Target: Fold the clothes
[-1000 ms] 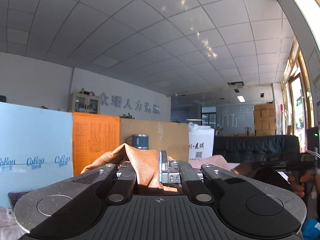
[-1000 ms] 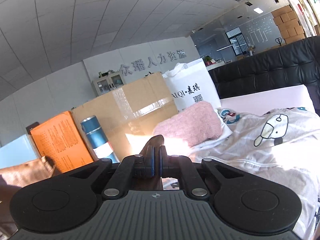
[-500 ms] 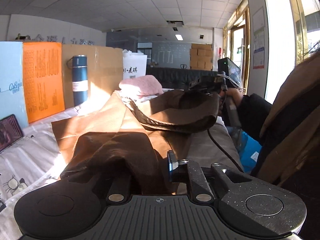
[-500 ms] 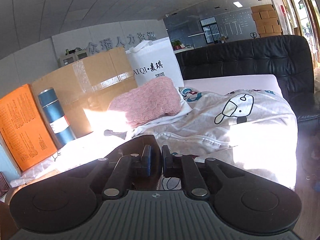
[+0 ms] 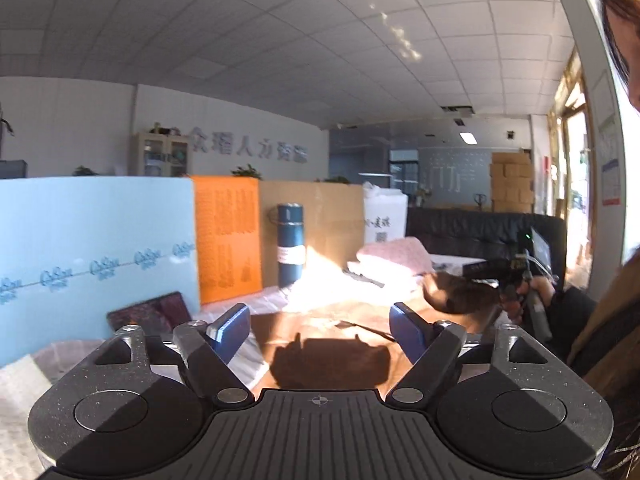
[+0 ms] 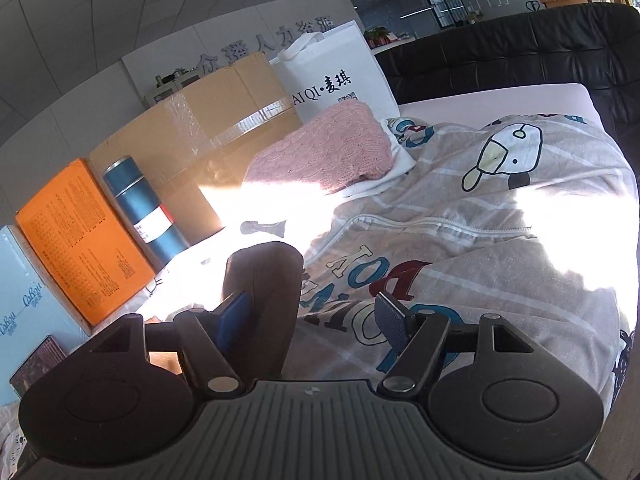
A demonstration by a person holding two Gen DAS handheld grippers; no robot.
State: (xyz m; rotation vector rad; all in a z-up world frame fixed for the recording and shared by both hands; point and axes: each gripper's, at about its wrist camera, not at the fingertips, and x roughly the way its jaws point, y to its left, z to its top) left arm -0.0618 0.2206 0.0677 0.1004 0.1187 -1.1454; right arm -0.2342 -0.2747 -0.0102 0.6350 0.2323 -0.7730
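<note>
A brown garment (image 5: pixel 344 316) lies spread on the bed, with my gripper's shadow falling on it. My left gripper (image 5: pixel 318 328) hovers just above it, open, with nothing between the blue pads. Off to the right, a person's hand holds my right gripper (image 5: pixel 476 270) over a raised bunch of the same brown cloth (image 5: pixel 456 296). In the right wrist view, my right gripper (image 6: pixel 316 318) is open. A dark fold of the brown garment (image 6: pixel 264 280) stands up between its fingers and leans against the left pad (image 6: pixel 236 316).
A folded pink sweater (image 6: pixel 320 148) rests on white cloth at the back of the cartoon-print sheet (image 6: pixel 500 208). A blue flask (image 5: pixel 291 248), an orange box (image 5: pixel 226 236), a cardboard box (image 6: pixel 224 112) and a white bag (image 6: pixel 340 76) line the far side. A black sofa (image 6: pixel 520 44) stands behind.
Both grippers were shut on the brown garment and now stand open. The left gripper has let the cloth drop and has tilted up from the bed.
</note>
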